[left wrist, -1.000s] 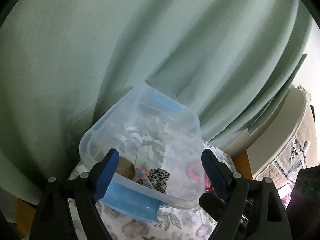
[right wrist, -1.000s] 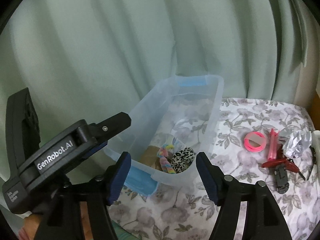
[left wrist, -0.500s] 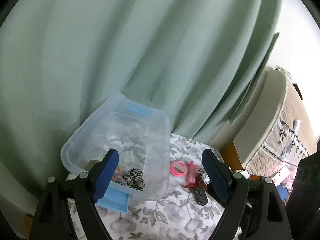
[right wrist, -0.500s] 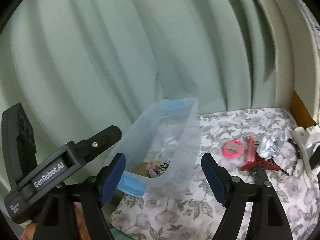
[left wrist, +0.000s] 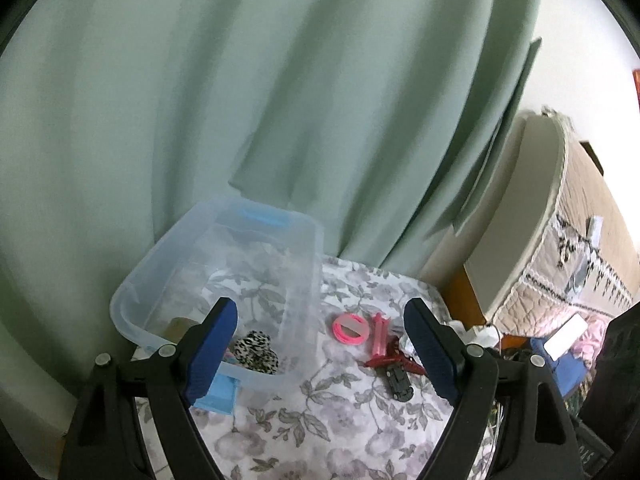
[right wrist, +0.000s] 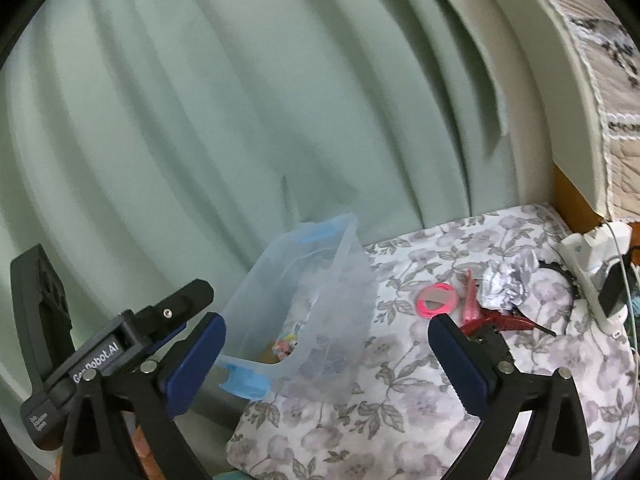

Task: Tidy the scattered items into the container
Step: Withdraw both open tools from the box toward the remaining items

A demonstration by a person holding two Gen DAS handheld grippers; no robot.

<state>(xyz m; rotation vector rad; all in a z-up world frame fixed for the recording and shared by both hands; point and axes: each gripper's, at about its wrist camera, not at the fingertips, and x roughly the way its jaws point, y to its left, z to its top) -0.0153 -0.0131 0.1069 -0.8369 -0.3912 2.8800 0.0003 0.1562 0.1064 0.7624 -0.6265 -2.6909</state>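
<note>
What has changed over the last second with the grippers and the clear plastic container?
Both grippers have pulled back from the clear plastic container, which now looks smaller and farther left. The right gripper has just been opening its jaws, with nothing between them. The left gripper stays open and empty. The pink ring and crumpled foil lie unmoved.

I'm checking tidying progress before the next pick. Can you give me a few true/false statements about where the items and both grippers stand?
1. The leopard-print scrunchie lies inside the clear container. True.
2. The pink ring is already in the container. False: it lies on the floral cloth, to the right of the container.
3. The right gripper holds the crumpled foil. False: its jaws have just been opening and hold nothing.
4. The left gripper is open and empty. True.
5. The red clip sits beside the foil on the cloth. True.
</note>
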